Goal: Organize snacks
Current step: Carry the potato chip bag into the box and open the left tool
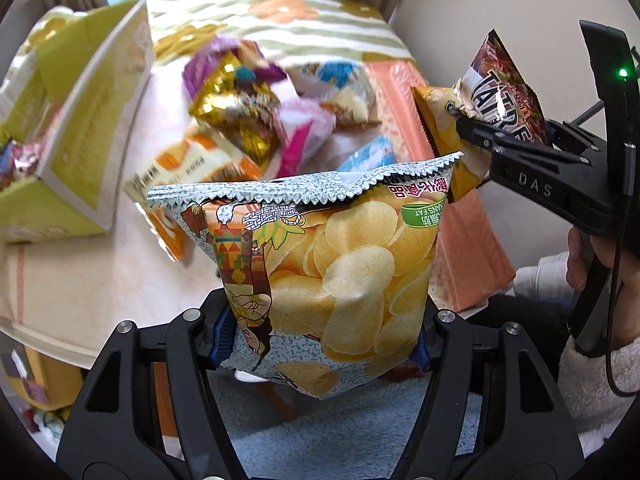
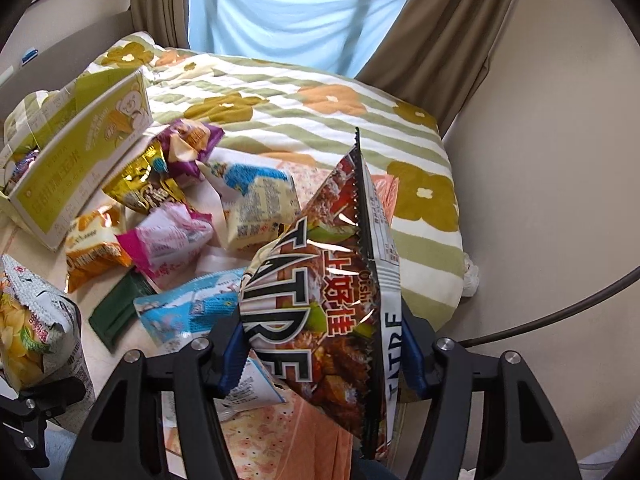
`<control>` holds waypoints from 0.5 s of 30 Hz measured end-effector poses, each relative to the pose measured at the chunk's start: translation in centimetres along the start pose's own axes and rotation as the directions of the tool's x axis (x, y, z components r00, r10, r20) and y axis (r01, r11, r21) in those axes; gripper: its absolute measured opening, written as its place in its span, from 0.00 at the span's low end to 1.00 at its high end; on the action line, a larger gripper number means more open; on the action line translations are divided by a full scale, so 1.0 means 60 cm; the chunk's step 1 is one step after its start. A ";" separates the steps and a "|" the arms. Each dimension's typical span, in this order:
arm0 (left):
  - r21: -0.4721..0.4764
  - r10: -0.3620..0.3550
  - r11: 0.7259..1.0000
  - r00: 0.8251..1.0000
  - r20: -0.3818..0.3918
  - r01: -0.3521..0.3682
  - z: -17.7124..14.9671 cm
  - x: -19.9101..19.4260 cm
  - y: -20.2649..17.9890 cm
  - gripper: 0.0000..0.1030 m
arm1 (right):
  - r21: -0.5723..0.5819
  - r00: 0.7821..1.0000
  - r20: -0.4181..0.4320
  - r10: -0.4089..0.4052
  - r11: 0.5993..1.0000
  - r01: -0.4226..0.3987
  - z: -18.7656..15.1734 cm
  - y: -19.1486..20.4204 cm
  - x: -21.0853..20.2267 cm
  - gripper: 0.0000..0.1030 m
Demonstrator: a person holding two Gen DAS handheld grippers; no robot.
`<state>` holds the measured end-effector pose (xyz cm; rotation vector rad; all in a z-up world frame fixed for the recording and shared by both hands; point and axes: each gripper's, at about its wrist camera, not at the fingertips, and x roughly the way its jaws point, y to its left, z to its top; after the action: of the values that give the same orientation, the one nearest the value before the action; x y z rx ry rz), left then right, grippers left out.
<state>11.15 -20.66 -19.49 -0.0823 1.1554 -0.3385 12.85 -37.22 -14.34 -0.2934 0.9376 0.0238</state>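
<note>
I am mid-carry with a bag in each tool, both lifted clear of the bed. My left gripper (image 1: 320, 336) is clenched on the potato chip bag (image 1: 332, 264), its blue pads pressed into the bag's lower sides, the bag upright with its zigzag top seam uppermost. My right gripper (image 2: 324, 352) is clamped on the dark Tatre bag (image 2: 320, 304), which stands tilted between the pads; in the left view a second, orange packet (image 1: 444, 136) seems to hang beside it, though I cannot tell whether it is pinched too.

The landmark is the green cardboard box (image 2: 80, 148), open-topped, on the bed to the left of the loose snack pile (image 2: 180, 208). Some packets already sit inside it. I judge the next move is to bring both bags over to the box's opening and drop them in, one at a time.

The box's raised flap and near wall are the edges to clear. Between box and right gripper lie many scattered packets, so I should travel above them. The wall is close on the right, away from the box; the quilt (image 2: 320, 120) beyond the pile is open.
</note>
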 end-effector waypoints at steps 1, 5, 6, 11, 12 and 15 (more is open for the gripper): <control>0.001 0.002 1.000 1.000 0.010 -0.002 0.006 -0.005 0.001 0.61 | -0.002 1.000 0.011 0.006 1.000 -0.006 0.005 0.004 -0.007 0.57; 0.000 0.010 1.000 0.998 0.063 -0.010 0.024 -0.032 0.021 0.61 | -0.007 0.998 0.052 0.028 1.000 -0.028 0.032 0.029 -0.037 0.57; 0.000 0.013 1.000 0.997 0.079 -0.013 0.031 -0.041 0.031 0.61 | -0.010 0.997 0.063 0.035 0.999 -0.034 0.040 0.038 -0.045 0.57; -0.011 0.041 0.999 0.990 0.138 -0.040 0.068 -0.085 0.091 0.61 | -0.021 0.991 0.117 0.065 0.998 -0.063 0.090 0.095 -0.073 0.57; -0.018 0.047 0.999 0.988 0.150 -0.045 0.076 -0.095 0.108 0.61 | -0.023 0.989 0.126 0.071 0.997 -0.068 0.098 0.108 -0.078 0.57; -0.041 0.063 0.998 0.982 0.179 -0.056 0.104 -0.121 0.170 0.61 | -0.028 0.984 0.150 0.097 0.995 -0.094 0.137 0.153 -0.087 0.57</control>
<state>16.42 -9.47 -12.97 -0.1073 0.9829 -0.2522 14.91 -25.73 -7.79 -0.2621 0.8005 0.1427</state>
